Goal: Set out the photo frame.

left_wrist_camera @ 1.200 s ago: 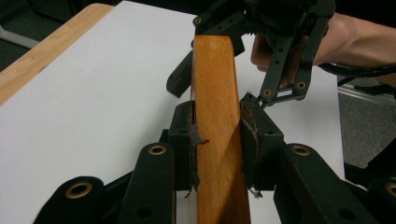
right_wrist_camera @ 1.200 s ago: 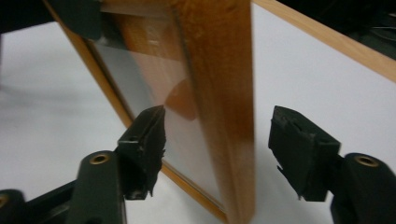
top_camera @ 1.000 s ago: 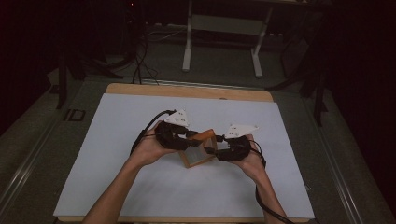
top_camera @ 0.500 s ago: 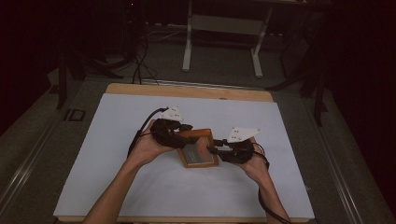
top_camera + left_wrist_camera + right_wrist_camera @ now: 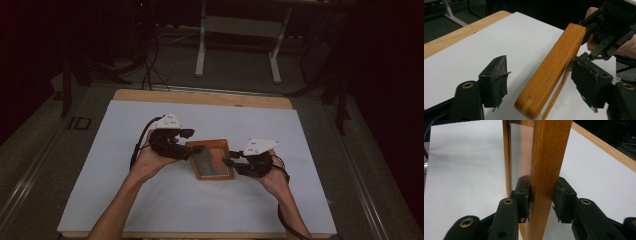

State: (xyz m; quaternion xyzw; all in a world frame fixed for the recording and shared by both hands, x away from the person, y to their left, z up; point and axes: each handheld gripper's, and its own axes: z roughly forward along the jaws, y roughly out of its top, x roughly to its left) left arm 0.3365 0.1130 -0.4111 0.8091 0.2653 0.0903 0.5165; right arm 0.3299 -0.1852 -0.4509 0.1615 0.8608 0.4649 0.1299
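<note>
A wooden picture frame [image 5: 210, 159] with a glass front is held low over the white table top [image 5: 150, 200] near its middle. My right gripper [image 5: 231, 162] is shut on the frame's right edge. In the right gripper view both pads press the wooden rail [image 5: 546, 157], with the right gripper [image 5: 543, 195] clamped across it. My left gripper [image 5: 189, 146] is at the frame's left end. In the left gripper view it [image 5: 539, 75] stands open, its two jaws on either side of the frame's rail [image 5: 556, 65] and apart from it.
The white sheet leaves a strip of the table's wooden edge [image 5: 200, 96] showing at the far side. Beyond the table, a metal stand [image 5: 237, 40] and cables [image 5: 150, 60] sit on the dark floor. Broad free white surface lies left and in front.
The frame has gone from steeply tilted between both grippers to lying flatter. The right hand has moved right and nearer the person; the left hand has stayed close to its place.
</note>
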